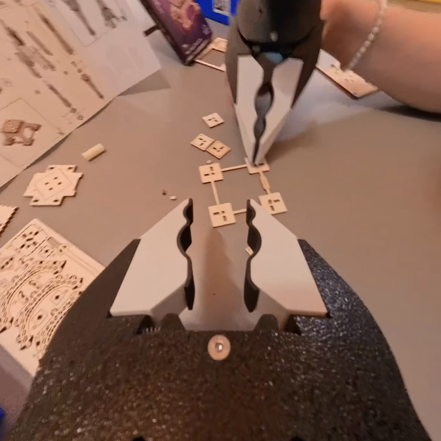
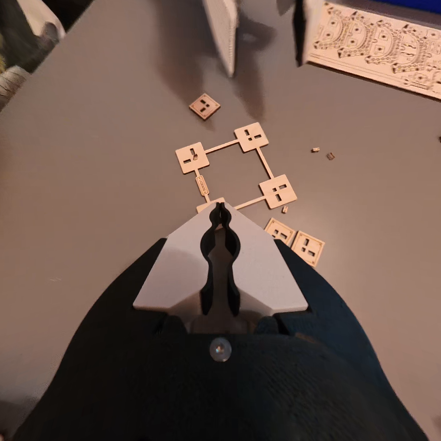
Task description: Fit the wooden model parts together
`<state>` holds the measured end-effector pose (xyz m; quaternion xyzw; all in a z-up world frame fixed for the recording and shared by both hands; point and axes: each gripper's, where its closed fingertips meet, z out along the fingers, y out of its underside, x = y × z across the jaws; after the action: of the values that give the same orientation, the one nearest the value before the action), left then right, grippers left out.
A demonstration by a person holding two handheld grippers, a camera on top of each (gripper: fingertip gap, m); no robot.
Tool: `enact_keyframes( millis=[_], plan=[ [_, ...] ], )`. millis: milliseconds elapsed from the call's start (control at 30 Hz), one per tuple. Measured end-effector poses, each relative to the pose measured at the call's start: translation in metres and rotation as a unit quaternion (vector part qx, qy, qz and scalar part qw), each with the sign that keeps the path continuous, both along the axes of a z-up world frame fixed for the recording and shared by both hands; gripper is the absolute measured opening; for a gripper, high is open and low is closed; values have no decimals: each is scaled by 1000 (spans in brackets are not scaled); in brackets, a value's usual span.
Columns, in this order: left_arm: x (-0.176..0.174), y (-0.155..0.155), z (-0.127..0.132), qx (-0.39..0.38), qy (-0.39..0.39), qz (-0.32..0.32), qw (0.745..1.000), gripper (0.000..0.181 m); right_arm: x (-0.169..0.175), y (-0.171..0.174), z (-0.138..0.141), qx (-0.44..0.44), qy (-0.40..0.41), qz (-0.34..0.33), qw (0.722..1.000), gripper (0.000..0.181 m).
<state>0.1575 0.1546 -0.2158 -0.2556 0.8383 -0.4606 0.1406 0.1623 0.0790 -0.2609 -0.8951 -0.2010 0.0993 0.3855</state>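
A flat wooden frame (image 1: 211,173) of four slotted squares joined by thin bars lies on the grey table; it also shows in the right wrist view (image 2: 278,191). My right gripper (image 2: 220,205) is shut, its tips resting on the frame's nearest corner square (image 2: 202,207). I cannot tell if it pinches anything. In the left wrist view it (image 1: 255,162) comes down from above onto the far right square. My left gripper (image 1: 219,205) is open and empty, hovering over the frame's near side. Three loose slotted square tiles (image 1: 213,120) (image 2: 204,106) lie beside the frame.
A laser-cut parts sheet (image 1: 35,286) (image 2: 381,47) lies at the left. A stepped wooden plate (image 1: 53,185), a small pale cylinder (image 1: 93,151), instruction sheets (image 1: 35,71), a purple box (image 1: 188,26) and tiny wooden bits (image 2: 315,149) are around. A person's forearm (image 1: 381,47) crosses the upper right. Left tips to right tips: about 10 cm.
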Motion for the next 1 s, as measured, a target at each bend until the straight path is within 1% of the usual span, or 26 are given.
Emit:
enact_keyframes(
  millis=[67, 133, 200, 233, 300, 367, 400, 533, 633, 733, 800, 900, 1000],
  plan=[
    [-12, -4, -3, 28, -4, -46, 999, 29, 2, -3, 15, 12, -22, -27, 999, 0],
    [-15, -5, -7, 69, -24, -83, 994, 16, 3, -8, 25, 23, -37, -69, 997, 0],
    [-11, -5, -14, 115, -34, -108, 987, 3, -5, -16, 18, 9, -54, -87, 995, 0],
    [-9, -7, -18, 130, -36, -118, 984, 0, -7, -19, 10, -2, -71, -97, 993, 0],
    [2, -9, -26, 161, -36, -120, 979, 0, -8, -23, -7, -26, -100, -117, 988, 0],
    [8, -12, -35, 186, -21, -126, 974, 0, -2, -14, 1, 20, -93, -144, 985, 0],
    [11, -14, -38, 192, -19, -124, 973, 0, 3, -13, 2, 26, -97, -154, 983, 0],
    [6, -15, -50, 240, 10, -114, 964, 0, 9, -12, -3, 26, -114, -147, 982, 0],
    [2, -14, -50, 235, 20, -78, 969, 0, 16, -8, -2, 42, -133, -161, 977, 0],
    [-5, -16, -50, 198, 56, -45, 978, 0, 27, -4, -2, 56, -163, -185, 968, 0],
    [-9, -18, -50, 180, 64, -29, 981, 0, 32, 0, -2, 65, -190, -190, 961, 0],
    [-8, -19, -50, 174, 41, -16, 984, 0, 36, 1, -1, 62, -237, -189, 951, 0],
    [-8, -19, -50, 167, 22, -19, 986, 0, 38, 2, -1, 67, -259, -194, 944, 0]
  ],
)
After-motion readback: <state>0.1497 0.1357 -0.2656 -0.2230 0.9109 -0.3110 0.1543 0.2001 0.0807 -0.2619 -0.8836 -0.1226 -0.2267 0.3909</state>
